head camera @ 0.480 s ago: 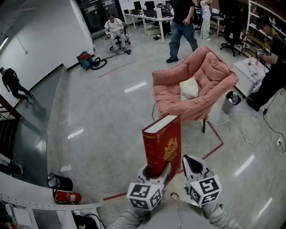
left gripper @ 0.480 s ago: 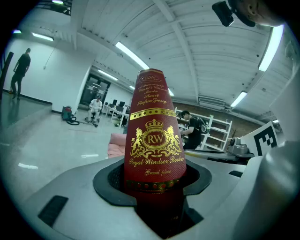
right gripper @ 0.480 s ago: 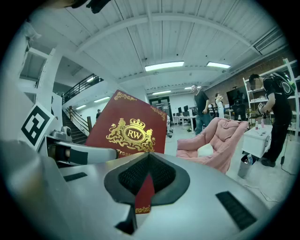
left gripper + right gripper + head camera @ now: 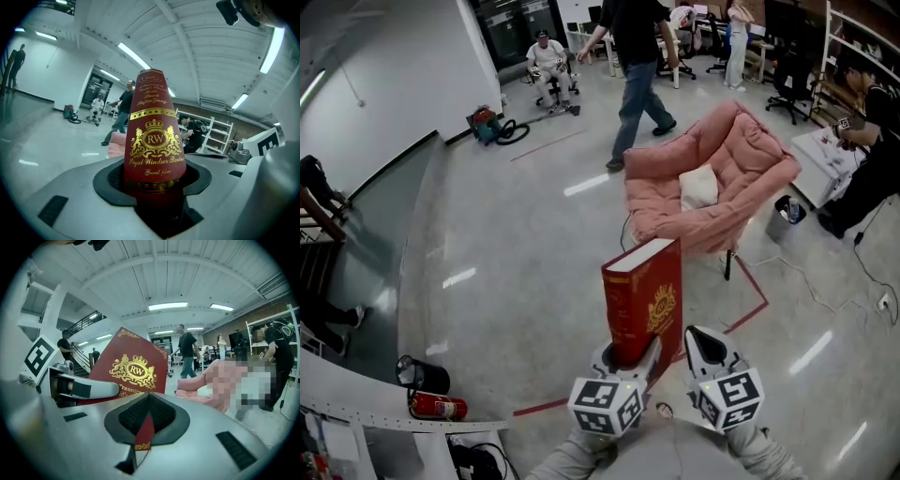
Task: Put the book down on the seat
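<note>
A thick red book [image 4: 643, 300] with a gold crest stands upright in my left gripper [image 4: 628, 361], whose jaws are shut on its lower end. In the left gripper view the book's spine [image 4: 152, 136] rises straight out from between the pads of my left gripper [image 4: 152, 180]. My right gripper [image 4: 703, 345] hangs just right of the book, jaws shut with nothing between them. In the right gripper view, my right gripper [image 4: 147, 416] looks at the book's cover [image 4: 131, 369]. The seat, a pink padded chair [image 4: 741, 159] with a white cushion [image 4: 697, 186], stands ahead on the floor.
A person [image 4: 636, 75] walks past the chair's left side. Another person [image 4: 872, 141] stands at a table on the right, beside a small bin [image 4: 785, 214]. Red tape [image 4: 750, 309] runs across the floor. A fire extinguisher [image 4: 436, 406] and a black bucket [image 4: 422, 377] sit at lower left.
The walking person has moved left and nearer, past the back of the chair. The book and both grippers have hardly shifted.
</note>
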Action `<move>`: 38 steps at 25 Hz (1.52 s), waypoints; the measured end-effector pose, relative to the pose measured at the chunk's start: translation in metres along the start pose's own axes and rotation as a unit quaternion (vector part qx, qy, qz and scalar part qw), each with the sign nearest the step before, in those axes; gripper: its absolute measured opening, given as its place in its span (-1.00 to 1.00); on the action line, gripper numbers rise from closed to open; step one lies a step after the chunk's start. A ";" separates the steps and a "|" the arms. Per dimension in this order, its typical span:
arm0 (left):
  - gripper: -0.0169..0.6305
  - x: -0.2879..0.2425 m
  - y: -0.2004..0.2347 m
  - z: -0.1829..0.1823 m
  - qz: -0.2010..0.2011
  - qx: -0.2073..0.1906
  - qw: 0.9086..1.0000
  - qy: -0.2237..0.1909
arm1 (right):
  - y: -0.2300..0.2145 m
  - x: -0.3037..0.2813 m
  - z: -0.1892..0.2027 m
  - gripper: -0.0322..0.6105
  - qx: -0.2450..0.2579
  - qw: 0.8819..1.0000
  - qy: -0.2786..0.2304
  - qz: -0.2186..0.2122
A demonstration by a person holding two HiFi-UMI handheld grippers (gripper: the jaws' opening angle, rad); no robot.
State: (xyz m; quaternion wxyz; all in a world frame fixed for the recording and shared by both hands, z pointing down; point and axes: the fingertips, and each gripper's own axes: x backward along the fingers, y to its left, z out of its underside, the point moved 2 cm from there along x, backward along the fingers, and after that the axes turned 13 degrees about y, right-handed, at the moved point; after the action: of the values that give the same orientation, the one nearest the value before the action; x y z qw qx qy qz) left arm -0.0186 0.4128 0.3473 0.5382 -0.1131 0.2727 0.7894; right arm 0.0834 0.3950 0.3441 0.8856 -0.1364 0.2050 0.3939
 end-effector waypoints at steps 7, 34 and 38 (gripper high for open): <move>-0.19 -0.004 -0.004 0.007 -0.007 -0.002 1.000 0.017 | -0.002 0.005 0.004 -0.89 -0.004 1.000 0.007 0.004; -0.19 -0.102 0.046 -0.057 0.012 0.007 0.999 0.045 | -0.066 -0.079 -0.045 -0.89 -0.025 1.000 0.015 0.004; -0.19 -0.126 0.061 -0.077 0.018 0.001 0.999 0.047 | -0.082 -0.105 -0.061 -0.89 -0.029 0.999 0.014 0.010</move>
State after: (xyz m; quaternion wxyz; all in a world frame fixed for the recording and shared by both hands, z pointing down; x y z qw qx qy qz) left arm -0.0333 0.2542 0.3616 0.5103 -0.1447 0.3001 0.7928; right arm 0.0663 0.2491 0.3465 0.8743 -0.1654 0.2069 0.4068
